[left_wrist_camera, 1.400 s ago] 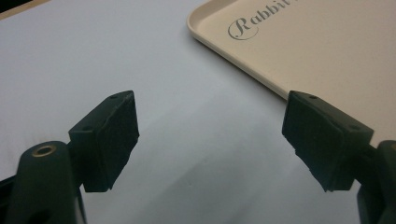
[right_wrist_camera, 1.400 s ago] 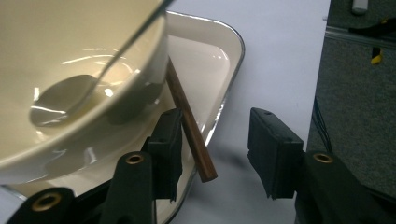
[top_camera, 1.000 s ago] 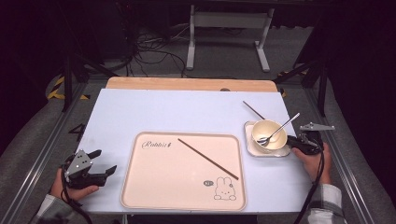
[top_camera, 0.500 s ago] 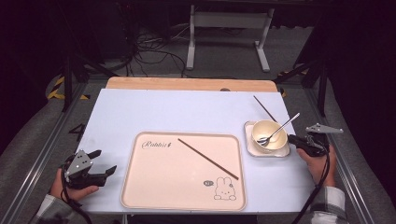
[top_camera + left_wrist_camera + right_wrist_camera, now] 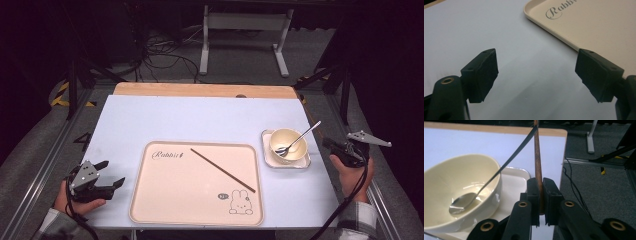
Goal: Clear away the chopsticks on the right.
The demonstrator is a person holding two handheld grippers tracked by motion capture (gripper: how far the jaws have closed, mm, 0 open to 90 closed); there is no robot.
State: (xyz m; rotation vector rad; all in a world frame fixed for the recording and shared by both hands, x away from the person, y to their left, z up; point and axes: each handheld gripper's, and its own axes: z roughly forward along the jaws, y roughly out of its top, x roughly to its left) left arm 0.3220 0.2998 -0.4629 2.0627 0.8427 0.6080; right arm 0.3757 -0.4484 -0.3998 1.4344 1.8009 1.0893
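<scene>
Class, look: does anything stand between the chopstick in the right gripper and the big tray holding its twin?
Yes. The bowl, with a spoon leaning toward the right gripper, sits on a small dish directly between the chopstick and the big tray. Lifting over it seems wise.

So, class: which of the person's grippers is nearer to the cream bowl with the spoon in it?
The right. The right gripper sits just beside the bowl at the table's right edge, while the left gripper rests past the tray's far side.
</scene>
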